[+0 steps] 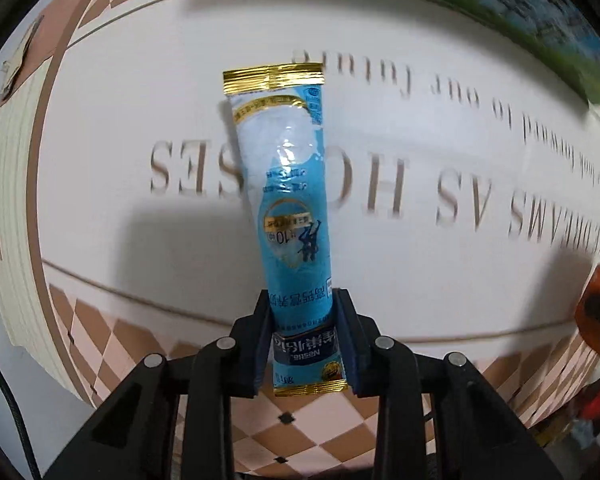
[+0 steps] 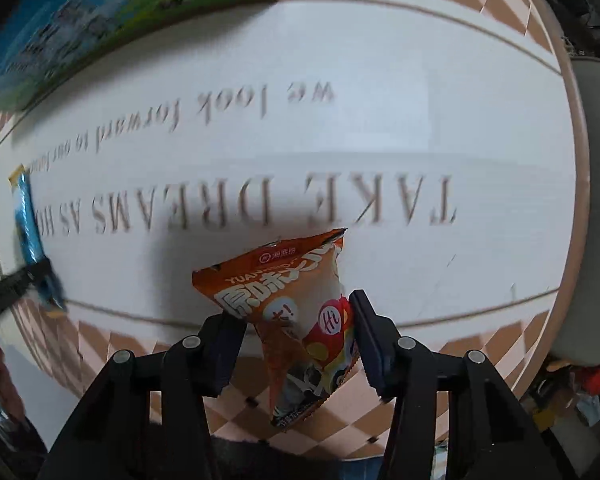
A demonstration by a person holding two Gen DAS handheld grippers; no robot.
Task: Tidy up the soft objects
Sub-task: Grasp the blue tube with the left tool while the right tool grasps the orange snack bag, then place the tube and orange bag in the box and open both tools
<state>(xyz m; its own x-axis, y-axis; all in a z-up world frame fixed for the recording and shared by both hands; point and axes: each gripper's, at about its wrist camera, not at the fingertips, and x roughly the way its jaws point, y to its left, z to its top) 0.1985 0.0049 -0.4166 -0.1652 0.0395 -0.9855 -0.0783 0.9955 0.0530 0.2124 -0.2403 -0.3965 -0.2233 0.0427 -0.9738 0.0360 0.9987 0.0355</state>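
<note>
My left gripper [image 1: 302,300] is shut on a long blue sachet [image 1: 290,184] with gold ends, held above the table, pointing away from me. It also shows in the right wrist view [image 2: 28,220] at the far left. My right gripper [image 2: 300,312] is shut on an orange snack bag [image 2: 292,304], which is puffy and tilted, held over the near edge of the cloth. That bag shows in the left wrist view [image 1: 596,312] at the far right.
A white tablecloth [image 2: 380,120] with large printed lettering and a checkered border covers the table. A green and blue box [image 1: 520,12] lies at the far side, also in the right wrist view [image 2: 100,20]. A grey chair [image 2: 596,200] stands beyond the right edge.
</note>
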